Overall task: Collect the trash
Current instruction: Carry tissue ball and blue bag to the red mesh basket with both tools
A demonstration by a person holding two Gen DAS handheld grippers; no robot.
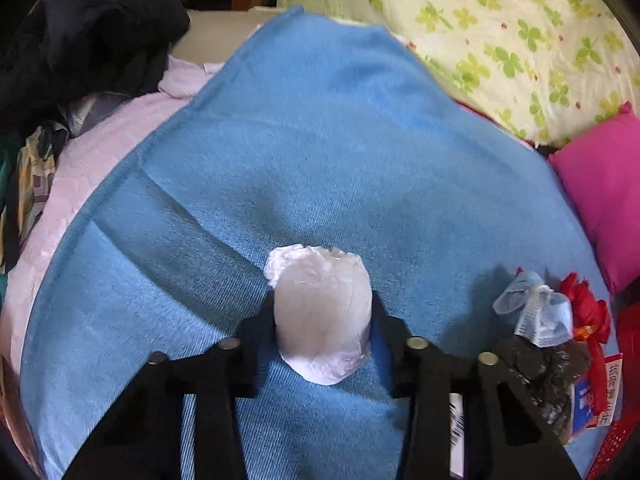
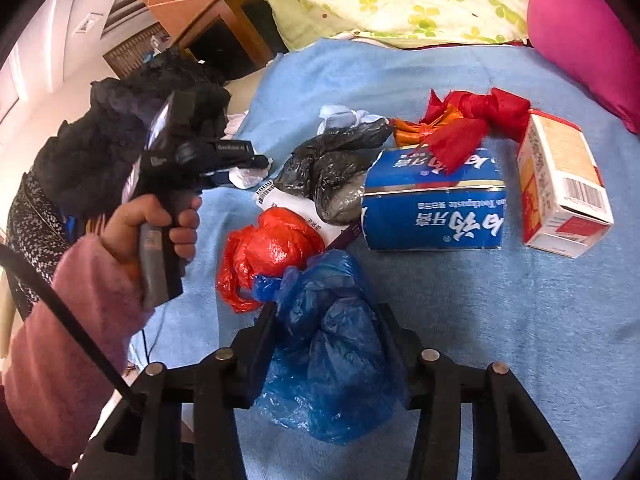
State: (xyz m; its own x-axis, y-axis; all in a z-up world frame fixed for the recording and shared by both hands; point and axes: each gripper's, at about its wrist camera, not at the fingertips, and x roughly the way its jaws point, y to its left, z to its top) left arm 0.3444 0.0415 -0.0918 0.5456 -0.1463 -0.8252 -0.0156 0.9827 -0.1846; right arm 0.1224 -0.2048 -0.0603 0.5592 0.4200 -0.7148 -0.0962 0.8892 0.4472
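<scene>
My left gripper (image 1: pixel 323 304) is shut on a white crumpled tissue wad (image 1: pixel 320 312) above the blue towel (image 1: pixel 304 152). My right gripper (image 2: pixel 328 320) is shut on a blue plastic bag (image 2: pixel 328 352) over the same blue towel (image 2: pixel 520 320). Trash lies ahead of it: a red plastic bag (image 2: pixel 268 252), a black plastic bag (image 2: pixel 332 176), a blue toothpaste box (image 2: pixel 436 200), a red cloth scrap (image 2: pixel 468 120) and a white and orange carton (image 2: pixel 560 188). The left gripper (image 2: pixel 256 162) shows at left in the right wrist view, held by a hand.
In the left wrist view, a blue face mask (image 1: pixel 536 312), black bag (image 1: pixel 548 368) and red scraps (image 1: pixel 588 312) lie at the right. A pink pillow (image 1: pixel 604 192), clover-print quilt (image 1: pixel 500 32), dark clothes (image 1: pixel 88 28) and a pink blanket (image 1: pixel 80 168) surround the towel.
</scene>
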